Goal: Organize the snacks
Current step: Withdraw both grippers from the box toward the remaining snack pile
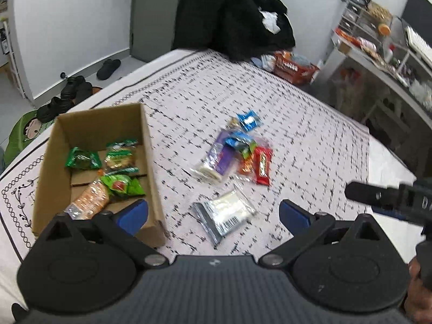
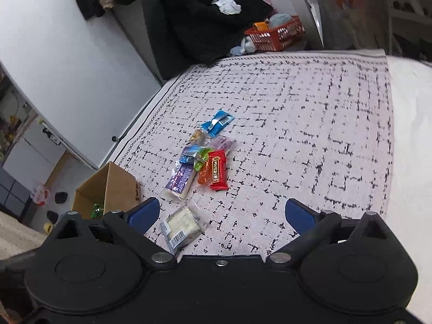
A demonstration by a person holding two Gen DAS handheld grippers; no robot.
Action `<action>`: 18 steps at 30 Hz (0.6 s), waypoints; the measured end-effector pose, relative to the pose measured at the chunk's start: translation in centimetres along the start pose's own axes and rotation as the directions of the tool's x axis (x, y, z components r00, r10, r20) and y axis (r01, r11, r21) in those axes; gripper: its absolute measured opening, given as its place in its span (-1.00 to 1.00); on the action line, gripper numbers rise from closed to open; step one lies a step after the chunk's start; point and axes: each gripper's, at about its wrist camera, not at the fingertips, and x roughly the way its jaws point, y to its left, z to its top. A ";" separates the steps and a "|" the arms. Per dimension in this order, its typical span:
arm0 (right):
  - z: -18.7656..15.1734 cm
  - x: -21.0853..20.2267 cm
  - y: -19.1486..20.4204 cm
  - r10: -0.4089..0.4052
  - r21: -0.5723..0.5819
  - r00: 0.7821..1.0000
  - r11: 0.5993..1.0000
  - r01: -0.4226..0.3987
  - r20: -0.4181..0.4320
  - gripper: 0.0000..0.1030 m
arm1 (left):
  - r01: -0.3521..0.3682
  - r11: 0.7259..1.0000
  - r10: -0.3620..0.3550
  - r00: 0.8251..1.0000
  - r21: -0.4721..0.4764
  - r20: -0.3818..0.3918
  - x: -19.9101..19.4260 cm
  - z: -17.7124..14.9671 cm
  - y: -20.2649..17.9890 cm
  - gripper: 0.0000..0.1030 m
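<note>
A cardboard box [image 1: 151, 145] sits on the patterned cloth at the left and holds several green packets [image 1: 83, 159] and an orange packet [image 1: 89, 199]. Loose snacks lie in a pile mid-cloth: a red bar [image 1: 262, 168], a purple packet [image 1: 217, 159], blue packets [image 1: 249, 120]. A clear-and-grey packet [image 1: 225, 213] lies nearest, between my left gripper's [image 1: 213, 212] open fingers but below them. My right gripper [image 2: 220, 213] is open and empty above the same packet [image 2: 182, 225]; the pile [image 2: 216, 170] lies ahead, and the box [image 2: 108, 189] stands to the left.
A black garment [image 1: 243, 13] is heaped at the cloth's far edge beside an orange basket [image 2: 275, 35]. White shelving [image 1: 378, 62] with clutter stands at the right. Shoes [image 1: 73, 91] lie on the floor to the left. The right half of the cloth [image 2: 324, 135] is bare.
</note>
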 end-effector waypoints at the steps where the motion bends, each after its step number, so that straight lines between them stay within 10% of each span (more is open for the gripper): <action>1: 0.0 0.1 -0.2 0.006 0.004 1.000 1.000 -0.006 -0.002 0.92 | 0.002 1.000 -0.002 1.000 0.012 -0.005 0.2 -0.2 -0.4 0.99; 18: 0.4 3.4 -1.8 0.123 0.048 0.988 0.992 -0.119 -0.091 0.57 | -0.016 0.998 0.021 0.997 0.063 -0.076 4.1 -1.3 -3.7 0.94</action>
